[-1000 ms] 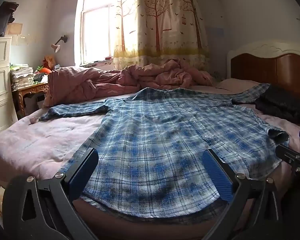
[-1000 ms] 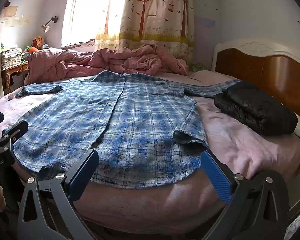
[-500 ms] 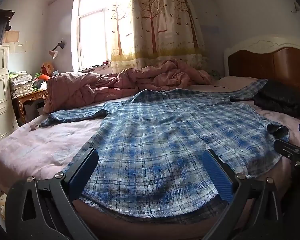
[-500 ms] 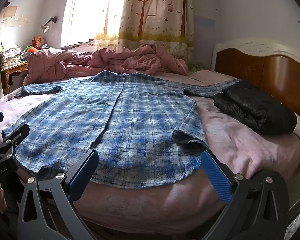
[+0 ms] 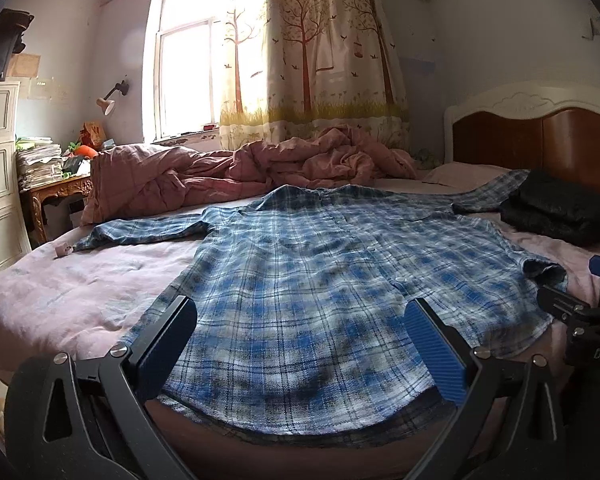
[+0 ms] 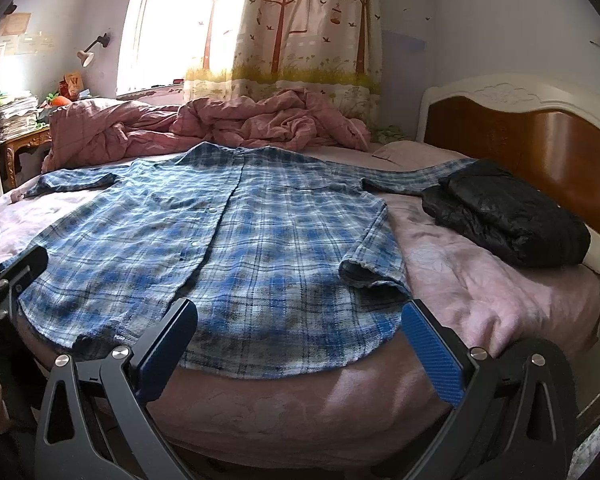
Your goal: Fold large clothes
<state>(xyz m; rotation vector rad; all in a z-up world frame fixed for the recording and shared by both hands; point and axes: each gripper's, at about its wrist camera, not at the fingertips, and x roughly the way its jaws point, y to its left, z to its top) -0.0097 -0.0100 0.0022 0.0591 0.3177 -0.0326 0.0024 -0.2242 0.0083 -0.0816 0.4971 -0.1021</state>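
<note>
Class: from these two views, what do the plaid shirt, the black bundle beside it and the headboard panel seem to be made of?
Plaid shirt: soft woven fabric, probably cotton; matte, limp. Black bundle: likely synthetic; faint sheen, puffy folds. Headboard panel: seemingly polished wood; glossy brown.

The shirt (image 5: 320,280) lies spread flat on the bed (image 5: 80,292), collar toward the window (image 5: 184,80), hem at the near edge. One sleeve reaches out left, the other right toward the headboard (image 6: 540,148) (its end runs under the folded jacket (image 6: 508,216)). Behind the collar the crumpled duvet (image 6: 220,128) is heaped along the far side. A cluttered surface (image 5: 56,184) stands left of the bed, and the curtain (image 6: 308,24) hangs behind the duvet.
</note>
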